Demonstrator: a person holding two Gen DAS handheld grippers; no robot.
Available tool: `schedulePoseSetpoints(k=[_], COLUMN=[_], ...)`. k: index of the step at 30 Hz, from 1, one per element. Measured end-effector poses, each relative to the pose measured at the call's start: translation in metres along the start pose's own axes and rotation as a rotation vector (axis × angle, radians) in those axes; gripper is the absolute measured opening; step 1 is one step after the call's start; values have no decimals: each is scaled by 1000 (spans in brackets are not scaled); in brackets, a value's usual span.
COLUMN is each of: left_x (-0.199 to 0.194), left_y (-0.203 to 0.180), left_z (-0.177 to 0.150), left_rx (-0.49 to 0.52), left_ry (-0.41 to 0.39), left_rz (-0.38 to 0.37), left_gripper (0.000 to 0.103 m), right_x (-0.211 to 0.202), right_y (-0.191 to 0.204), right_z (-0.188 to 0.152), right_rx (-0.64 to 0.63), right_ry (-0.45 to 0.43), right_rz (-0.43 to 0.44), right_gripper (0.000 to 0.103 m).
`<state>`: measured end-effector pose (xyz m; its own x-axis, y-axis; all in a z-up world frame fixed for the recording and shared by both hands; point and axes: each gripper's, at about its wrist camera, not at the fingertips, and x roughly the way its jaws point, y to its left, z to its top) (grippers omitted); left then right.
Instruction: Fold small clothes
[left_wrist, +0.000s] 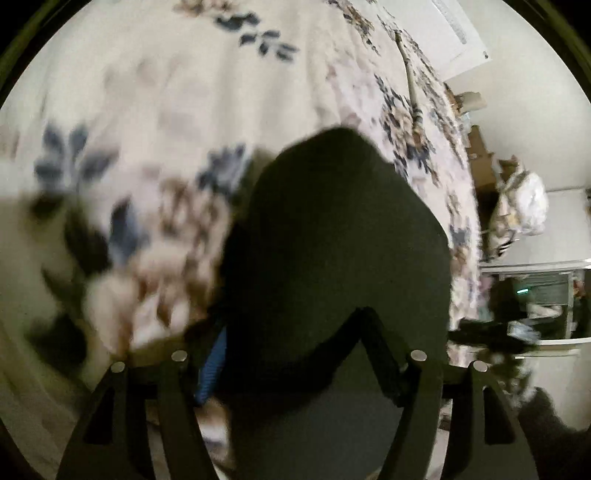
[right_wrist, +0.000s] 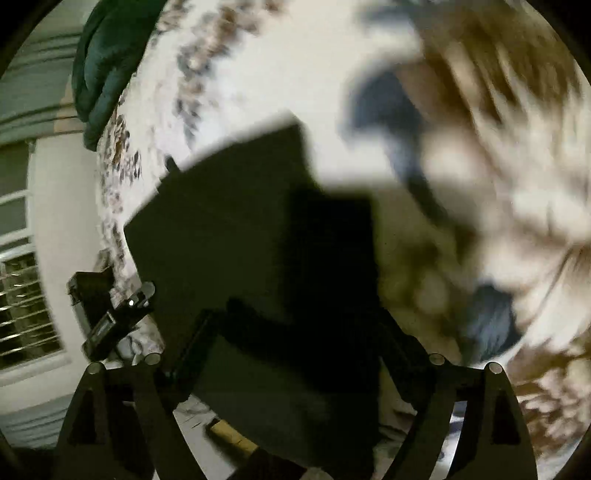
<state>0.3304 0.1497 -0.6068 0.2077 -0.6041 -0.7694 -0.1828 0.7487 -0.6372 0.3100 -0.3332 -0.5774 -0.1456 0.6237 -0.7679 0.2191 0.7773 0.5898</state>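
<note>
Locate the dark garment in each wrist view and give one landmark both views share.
Left wrist: the dark garment fills the centre and lower middle, running down between the gripper's fingers.
Right wrist: it spreads across the centre, down to the fingers.
Shared landmark: the floral bedspread beneath it.

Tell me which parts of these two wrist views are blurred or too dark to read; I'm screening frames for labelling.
Left wrist view: the floral bedspread smears with motion blur at lower left, the dark garment is an underexposed, detail-free mass, and the room at right stays fairly sharp. Right wrist view: the bedspread's right half is heavily streaked, the garment reads almost black, and the fisheye bends the window blinds.
</note>
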Motion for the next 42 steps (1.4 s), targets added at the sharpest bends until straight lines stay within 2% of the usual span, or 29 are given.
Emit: schedulePoseSetpoints(k=[3,8,11,12,13,14,19,22,26,29,35,42], left_x=[8,27,24,22,18,14,-6,-15,-20,-10,21,83], left_y=[4,-12,-24,-26,-29,-33,-64,-85,-111,-129,-157,-197], left_z=[-2,9,12,12,12,13,17,33,71,111,194,296], left_rx=[-42,-36,-44,-43,-38,-34,27,75,115,126,140,213], left_ry=[-2,-13,-69,-81,-92,-103,-126,-122,-121,-109,-83,-1], left_rz=[-61,-120,-132,-126,-111,-99,-31,-45,-73,-93,-122,-79], left_gripper=[67,69,68,45,30,29,25,25,25,25,25,26], right_x=[21,49,64,69,72,75,65,39,1,-31,-86,-126], right_y=[-29,-19,-3,5,12,17,37,44,58,68,86,71], right_z=[-9,0,7,9,10,10,1,-1,11,37,117,232], right_rx=[44,29,6,-2,-14,-22,-28,-16,-18,-14,-11,66], right_ry=[67,84,89,83,78,73,1,-52,-121,-174,-260,-329], right_rz=[182,372,378,377,364,341,264,270,292,287,260,206], right_gripper=[89,89,88,81,68,41,32,30,28,28,26,24])
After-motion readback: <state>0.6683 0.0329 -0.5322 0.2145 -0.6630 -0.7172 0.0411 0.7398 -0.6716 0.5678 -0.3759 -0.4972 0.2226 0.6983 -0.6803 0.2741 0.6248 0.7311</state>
